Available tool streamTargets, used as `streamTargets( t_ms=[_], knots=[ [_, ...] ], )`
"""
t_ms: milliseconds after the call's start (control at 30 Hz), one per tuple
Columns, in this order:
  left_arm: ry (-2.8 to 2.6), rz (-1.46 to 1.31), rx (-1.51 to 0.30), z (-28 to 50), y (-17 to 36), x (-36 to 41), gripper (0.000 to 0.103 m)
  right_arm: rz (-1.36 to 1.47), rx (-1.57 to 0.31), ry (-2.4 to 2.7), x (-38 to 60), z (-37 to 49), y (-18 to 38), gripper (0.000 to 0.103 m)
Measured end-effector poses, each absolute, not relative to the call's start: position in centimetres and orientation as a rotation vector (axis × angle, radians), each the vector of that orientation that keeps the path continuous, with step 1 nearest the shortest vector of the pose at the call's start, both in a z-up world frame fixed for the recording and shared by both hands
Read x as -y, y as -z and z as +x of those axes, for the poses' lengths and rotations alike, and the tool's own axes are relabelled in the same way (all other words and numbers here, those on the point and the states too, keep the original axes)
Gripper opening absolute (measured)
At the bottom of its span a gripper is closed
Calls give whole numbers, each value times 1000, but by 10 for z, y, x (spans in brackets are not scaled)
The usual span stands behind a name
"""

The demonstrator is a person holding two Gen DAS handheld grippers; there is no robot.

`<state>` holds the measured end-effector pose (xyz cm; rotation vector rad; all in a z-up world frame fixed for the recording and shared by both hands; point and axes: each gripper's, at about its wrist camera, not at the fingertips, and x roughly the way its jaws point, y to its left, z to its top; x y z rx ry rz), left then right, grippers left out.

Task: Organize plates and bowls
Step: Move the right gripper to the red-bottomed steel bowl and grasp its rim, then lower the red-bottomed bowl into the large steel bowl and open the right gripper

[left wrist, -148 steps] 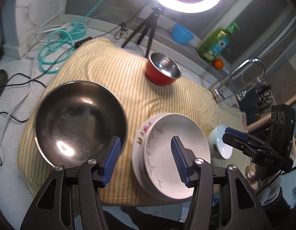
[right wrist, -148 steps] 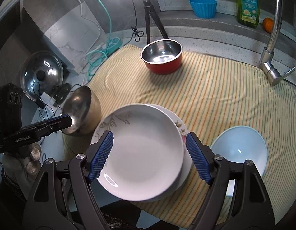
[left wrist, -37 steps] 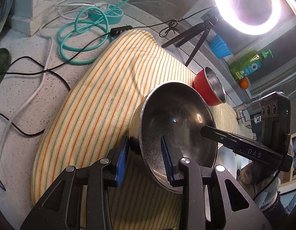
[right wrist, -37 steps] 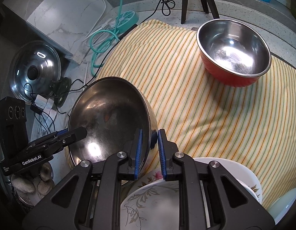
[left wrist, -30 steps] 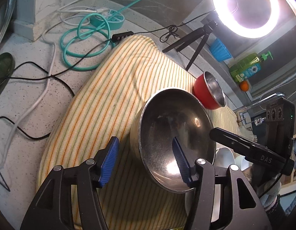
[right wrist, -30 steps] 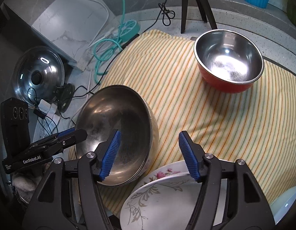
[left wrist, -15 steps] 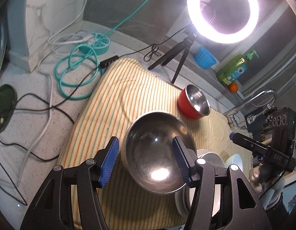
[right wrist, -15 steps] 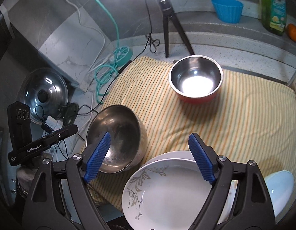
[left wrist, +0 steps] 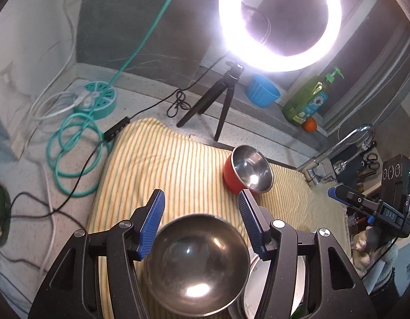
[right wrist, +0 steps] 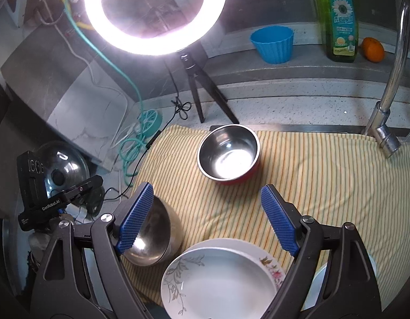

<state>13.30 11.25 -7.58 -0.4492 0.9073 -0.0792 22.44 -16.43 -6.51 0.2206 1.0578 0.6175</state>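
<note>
A large steel bowl [left wrist: 195, 263] sits on the striped cloth [left wrist: 178, 170], below my open, empty left gripper [left wrist: 202, 220]; it also shows in the right wrist view [right wrist: 149, 236]. A red bowl with a steel inside [left wrist: 247, 170] stands farther back, also in the right wrist view [right wrist: 229, 154]. Stacked white floral plates [right wrist: 221, 281] lie under my open, empty right gripper [right wrist: 207, 218], which is raised above them. A pale bowl [right wrist: 319, 279] is mostly hidden behind the right finger.
A ring light on a tripod [right wrist: 157, 13] stands behind the cloth. A faucet [right wrist: 391, 79], a soap bottle [right wrist: 340, 18], a blue cup [right wrist: 272, 43] and an orange [right wrist: 373, 49] are at the back right. Teal cable coils [left wrist: 75, 146] and a pot lid [right wrist: 61, 170] lie left.
Both grippers let go of the large steel bowl, opened wide and pulled back and up. The bowl stays on the cloth left of the plates.
</note>
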Motion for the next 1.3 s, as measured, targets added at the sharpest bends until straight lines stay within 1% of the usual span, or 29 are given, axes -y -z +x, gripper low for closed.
streamTargets(
  t_ms=[133, 233, 300, 367, 433, 533, 633, 767, 900, 1033, 1133, 1233, 1300],
  knots=[
    [121, -367, -959, 164, 87, -90, 57, 227, -1087, -590, 161, 242, 82, 86],
    [142, -366, -989, 183, 97, -80, 57, 252, -1111, -575, 160, 255, 95, 86],
    [152, -351, -1009, 194, 102, -75, 57, 276, -1126, -570, 161, 263, 104, 84],
    [189, -357, -1032, 205, 109, -72, 57, 278, -1141, -557, 160, 272, 112, 74],
    [199, -371, -1055, 215, 114, -68, 57, 292, -1162, -543, 161, 280, 122, 68],
    [218, -361, -1075, 228, 121, -62, 56, 331, -1192, -536, 164, 292, 135, 63],
    [246, -405, -1112, 243, 132, -61, 52, 355, -1219, -534, 165, 302, 146, 56],
    [249, -459, -1145, 259, 144, -63, 42, 375, -1246, -536, 163, 312, 158, 54],
    [259, -463, -1168, 270, 152, -58, 32, 375, -1267, -536, 159, 320, 168, 45],
    [259, -459, -1193, 277, 161, -53, 28, 391, -1295, -535, 159, 325, 178, 40],
    [262, -460, -1203, 281, 165, -50, 25, 391, -1308, -540, 159, 328, 182, 30],
    [265, -449, -1211, 284, 167, -47, 19, 386, -1313, -537, 158, 330, 184, 28],
    [269, -444, -1218, 286, 169, -45, 16, 383, -1321, -540, 157, 331, 186, 23]
  ],
)
